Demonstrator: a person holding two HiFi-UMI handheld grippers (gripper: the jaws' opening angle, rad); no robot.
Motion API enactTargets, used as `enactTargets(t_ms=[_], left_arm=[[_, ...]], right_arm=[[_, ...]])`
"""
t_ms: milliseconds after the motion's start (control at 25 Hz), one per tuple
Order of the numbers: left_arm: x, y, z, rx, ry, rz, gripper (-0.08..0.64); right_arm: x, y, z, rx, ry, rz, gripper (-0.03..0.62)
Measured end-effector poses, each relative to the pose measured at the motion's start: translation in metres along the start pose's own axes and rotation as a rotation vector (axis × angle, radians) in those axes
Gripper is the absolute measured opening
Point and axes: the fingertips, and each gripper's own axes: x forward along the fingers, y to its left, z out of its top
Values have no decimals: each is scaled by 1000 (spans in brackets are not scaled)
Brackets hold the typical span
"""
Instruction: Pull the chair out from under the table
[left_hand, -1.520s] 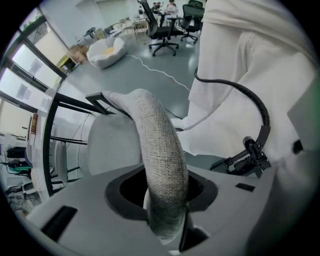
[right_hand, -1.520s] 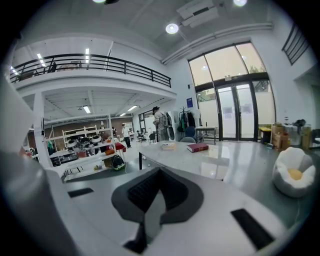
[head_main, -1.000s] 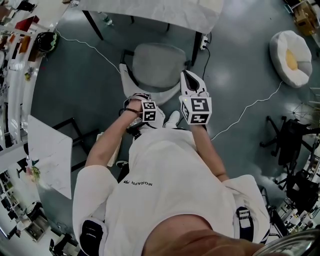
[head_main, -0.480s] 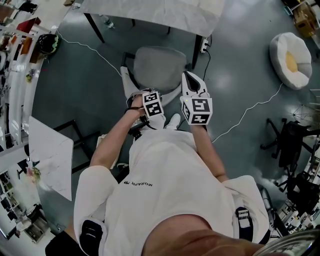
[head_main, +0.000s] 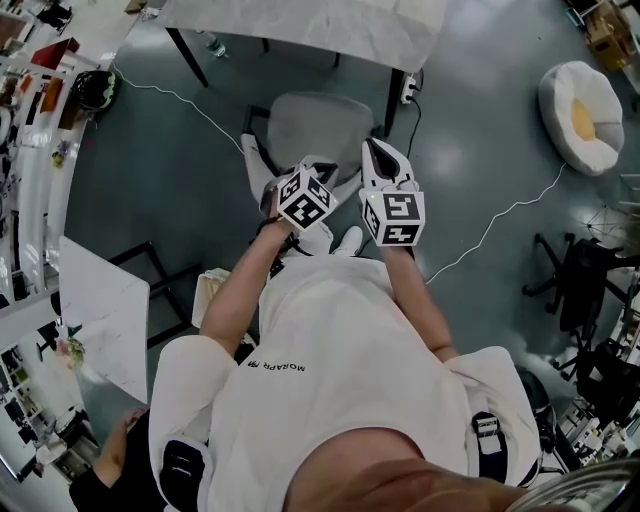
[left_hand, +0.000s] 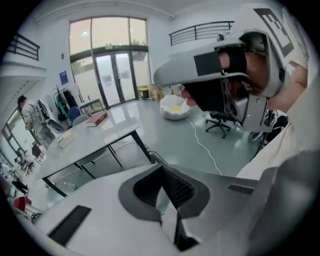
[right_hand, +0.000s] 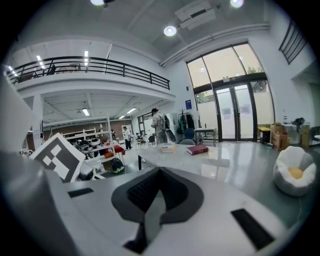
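The grey chair (head_main: 312, 125) stands on the floor just in front of the white table (head_main: 300, 25), its seat mostly out from under the tabletop. My left gripper (head_main: 316, 168) hangs above the chair's near edge, touching nothing. Its jaws have just been closing and now meet with nothing between them (left_hand: 162, 192). My right gripper (head_main: 378, 155) hovers over the chair's right side, also shut and empty (right_hand: 152, 200). In the left gripper view the right gripper (left_hand: 220, 65) fills the upper right. The table (left_hand: 85, 145) lies beyond, with a red book (left_hand: 97, 118) on it.
A power strip (head_main: 408, 85) hangs by the table's right leg, and a white cable (head_main: 500, 215) runs over the floor. At the right are a white bean bag (head_main: 585, 115) and a black office chair (head_main: 580, 280). A white board (head_main: 100, 310) stands at the left. A person (head_main: 110, 470) crouches at the lower left.
My left gripper has come up off the chair's back edge, rolled, and gone from open to shut. The right gripper and the chair have stayed put.
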Motion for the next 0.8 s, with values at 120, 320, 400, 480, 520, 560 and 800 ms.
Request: enactTargets(t_ms=[120, 320, 400, 480, 520, 560, 800], left_arm=[[-9, 11, 18, -39, -59, 60, 2], [-31, 26, 43, -163, -193, 128, 2], [-38, 31, 52, -192, -231, 155, 2], [-43, 36, 57, -198, -253, 191, 2], [-45, 39, 59, -207, -264, 203, 2], [-47, 41, 61, -219, -275, 211, 2], [-61, 54, 69, -277, -345, 261, 2]], right_arm=[[3, 2, 4, -4, -6, 3, 2], [5, 2, 9, 0, -18, 5, 2], [6, 2, 11, 2, -20, 7, 2], [8, 0, 12, 4, -23, 9, 2], [9, 0, 13, 6, -24, 9, 2], [9, 0, 14, 7, -25, 10, 2], [13, 3, 16, 4, -25, 15, 2]])
